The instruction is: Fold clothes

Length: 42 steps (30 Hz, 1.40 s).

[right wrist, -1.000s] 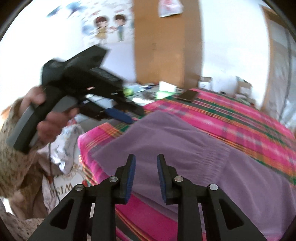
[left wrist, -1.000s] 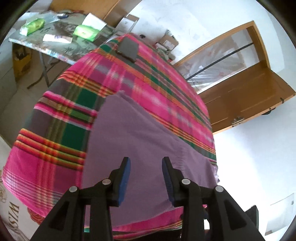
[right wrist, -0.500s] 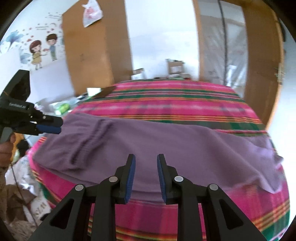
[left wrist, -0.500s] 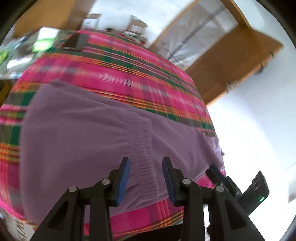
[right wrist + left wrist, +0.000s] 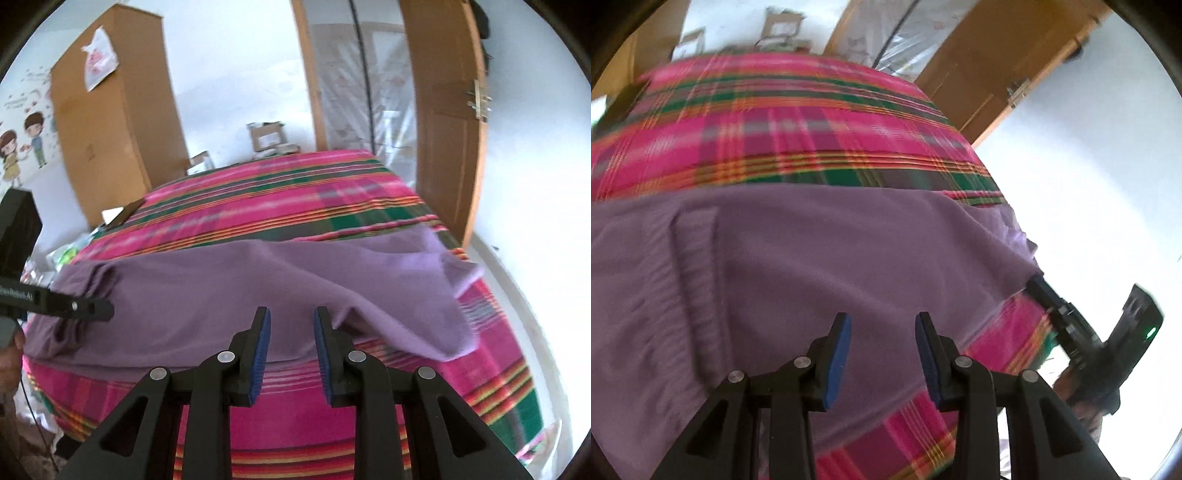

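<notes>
Item: purple garment (image 5: 820, 266), spread on plaid bed (image 5: 798, 125). Both my grippers, L (image 5: 882, 354) and R (image 5: 291, 347), swung round to near edge; jaws apart, empty. No fold begun yet.

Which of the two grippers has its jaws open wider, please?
The left gripper: its gap above the purple garment is visibly wider than the right gripper's.
</notes>
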Motion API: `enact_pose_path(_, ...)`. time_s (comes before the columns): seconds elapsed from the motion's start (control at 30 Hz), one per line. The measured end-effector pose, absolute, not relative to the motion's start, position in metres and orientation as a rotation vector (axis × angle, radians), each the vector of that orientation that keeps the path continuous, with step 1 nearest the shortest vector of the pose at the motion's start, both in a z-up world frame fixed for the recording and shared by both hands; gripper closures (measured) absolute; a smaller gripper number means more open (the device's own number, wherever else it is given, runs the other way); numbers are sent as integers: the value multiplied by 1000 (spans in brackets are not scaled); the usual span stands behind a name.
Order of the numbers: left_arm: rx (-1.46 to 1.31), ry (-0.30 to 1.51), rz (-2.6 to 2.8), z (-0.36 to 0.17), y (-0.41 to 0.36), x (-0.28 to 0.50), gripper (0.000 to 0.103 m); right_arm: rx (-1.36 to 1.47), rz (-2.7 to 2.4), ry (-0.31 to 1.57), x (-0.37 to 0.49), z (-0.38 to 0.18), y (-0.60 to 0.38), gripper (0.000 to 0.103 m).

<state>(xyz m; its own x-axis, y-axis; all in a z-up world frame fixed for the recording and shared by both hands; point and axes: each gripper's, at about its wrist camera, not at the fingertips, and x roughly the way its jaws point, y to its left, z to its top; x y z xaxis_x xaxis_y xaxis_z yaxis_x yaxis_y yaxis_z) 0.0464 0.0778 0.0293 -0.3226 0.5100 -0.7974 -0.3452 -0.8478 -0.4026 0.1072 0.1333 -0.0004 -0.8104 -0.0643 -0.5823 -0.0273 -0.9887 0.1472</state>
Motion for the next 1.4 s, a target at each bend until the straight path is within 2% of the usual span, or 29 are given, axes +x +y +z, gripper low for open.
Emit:
enact_pose_path(0.2,-1358,-130,2134,16,111,45,67,992,-3049,-213,96,4,173,78)
enact_pose_path(0.33,-1333,-58,2130,17,123,43,67,998,-3084,-263,87,7,198,78)
enact_pose_path(0.57,-1339,-97,2062,14,128,35,67,1112,-3029,-310,51,-2,231,78)
enact_pose_path(0.73,-1329,-113,2046,11,131,31,67,1216,-2965,-224,28,-9,238,77)
enact_pose_path(0.77,-1330,-117,2043,11,132,30,67,1233,-2956,-211,25,-11,240,70)
enact_pose_path(0.8,-1330,-121,2040,11,132,29,67,1244,-2952,-198,23,-12,241,57)
enact_pose_path(0.83,-1331,-125,2038,11,133,28,67,1247,-2956,-180,23,-13,241,55)
enact_pose_path(1.13,-1333,-129,2040,12,139,27,66,1224,-2938,-86,26,-17,235,54)
enact_pose_path(1.23,-1332,-129,2040,12,140,26,65,1208,-2932,-28,28,-17,231,59)
enact_pose_path(1.27,-1332,-130,2040,12,141,25,65,1204,-2924,-23,28,-16,231,66)
enact_pose_path(1.3,-1332,-132,2040,12,141,25,65,1207,-2917,-14,28,-17,230,77)
enact_pose_path(1.37,-1333,-140,2038,11,141,24,65,1221,-2920,6,26,-18,229,87)
enact_pose_path(1.4,-1334,-142,2036,11,141,24,65,1219,-2917,0,26,-17,230,89)
